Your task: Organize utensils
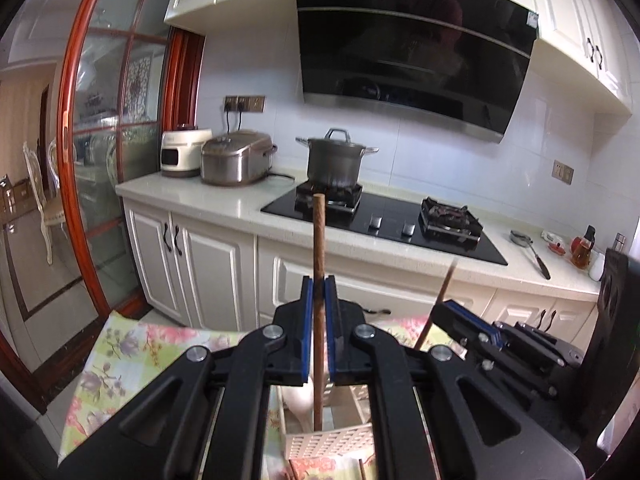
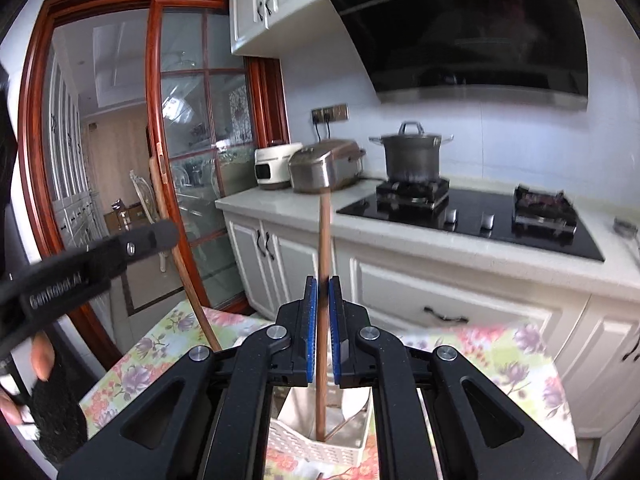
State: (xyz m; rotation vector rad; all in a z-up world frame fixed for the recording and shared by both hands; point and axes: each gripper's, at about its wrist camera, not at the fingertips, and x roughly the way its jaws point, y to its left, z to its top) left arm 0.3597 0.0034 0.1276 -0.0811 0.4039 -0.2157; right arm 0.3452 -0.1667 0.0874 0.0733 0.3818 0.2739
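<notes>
My left gripper (image 1: 319, 280) is shut on a brown wooden stick (image 1: 319, 232) that stands upright. Its lower end reaches into a white perforated holder (image 1: 332, 440) below the jaws. A white spoon (image 1: 300, 400) lies in that holder. My right gripper (image 2: 323, 280) grips a second brown wooden stick (image 2: 324, 240), also upright, with its foot inside the same holder (image 2: 320, 448). The two grippers are side by side: the right one (image 1: 472, 312) shows at the right of the left wrist view, and the left one (image 2: 160, 236) at the left of the right wrist view.
The holder sits on a table with a floral cloth (image 1: 132, 360). Beyond it runs a white kitchen counter (image 1: 208, 200) carrying a rice cooker (image 1: 236, 160), a pot (image 1: 336, 156) on a black hob, and a ladle (image 1: 532, 252). A person's hand (image 2: 40, 360) shows at lower left.
</notes>
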